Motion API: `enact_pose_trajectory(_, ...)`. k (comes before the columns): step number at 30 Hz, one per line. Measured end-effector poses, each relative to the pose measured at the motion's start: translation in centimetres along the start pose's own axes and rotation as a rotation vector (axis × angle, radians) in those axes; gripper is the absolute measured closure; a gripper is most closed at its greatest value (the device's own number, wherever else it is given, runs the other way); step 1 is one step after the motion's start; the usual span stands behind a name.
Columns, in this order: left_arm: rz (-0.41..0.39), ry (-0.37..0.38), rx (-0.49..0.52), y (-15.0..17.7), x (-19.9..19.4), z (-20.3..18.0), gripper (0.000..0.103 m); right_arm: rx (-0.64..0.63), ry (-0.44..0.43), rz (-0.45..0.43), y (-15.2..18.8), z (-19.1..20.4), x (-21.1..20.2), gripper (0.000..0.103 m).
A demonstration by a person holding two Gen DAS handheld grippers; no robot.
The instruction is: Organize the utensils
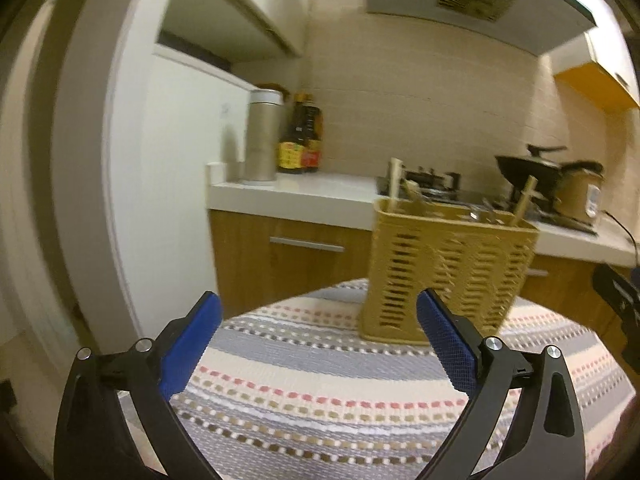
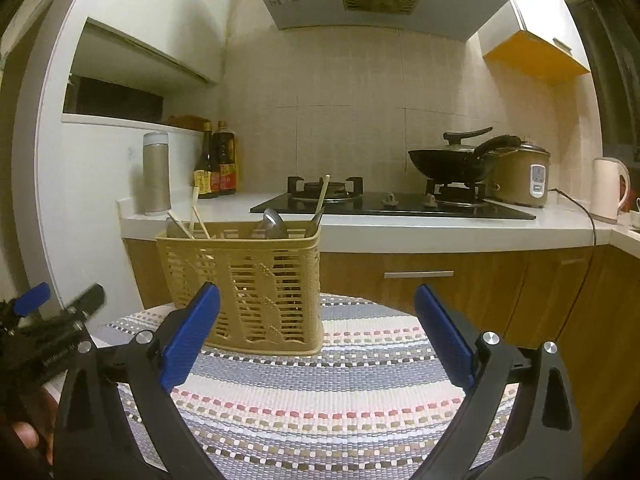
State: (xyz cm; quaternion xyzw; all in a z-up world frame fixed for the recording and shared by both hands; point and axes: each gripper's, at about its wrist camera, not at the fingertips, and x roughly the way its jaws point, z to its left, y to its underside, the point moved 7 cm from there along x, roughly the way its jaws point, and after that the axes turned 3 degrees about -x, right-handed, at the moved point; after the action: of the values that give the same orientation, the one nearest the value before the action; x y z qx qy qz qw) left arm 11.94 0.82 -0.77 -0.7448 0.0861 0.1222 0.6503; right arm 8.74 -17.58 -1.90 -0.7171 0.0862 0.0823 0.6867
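Both claws, left claw (image 1: 318, 312) and right claw (image 2: 316, 304), hang released and empty; your utensil basket (image 2: 244, 280) stands on the striped surface (image 2: 320, 392), light, stiff plastic, so grip its rim.

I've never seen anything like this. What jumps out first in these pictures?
A tan slotted basket with chopsticks and a spoon poking out stands on a striped cloth. Framing it are wide-open, empty blue-padded tongs, the right gripper. Behind, a black wok sits on the stove.
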Motion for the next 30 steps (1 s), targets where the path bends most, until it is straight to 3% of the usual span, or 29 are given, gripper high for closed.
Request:
enact_pose_trajectory(5, 0.013, 0.032, 0.034, 0.6, 0.1, -1.2, 0.008, -0.002, 0.006, -0.01, 0.0, 0.0, -0.3, 0.008)
enact_pose_trajectory(30, 0.02, 0.048, 0.063, 1.1, 0.1, -2.1, 0.008, 0.008, -0.002, 0.026, 0.4, 0.0, 0.2, 0.008)
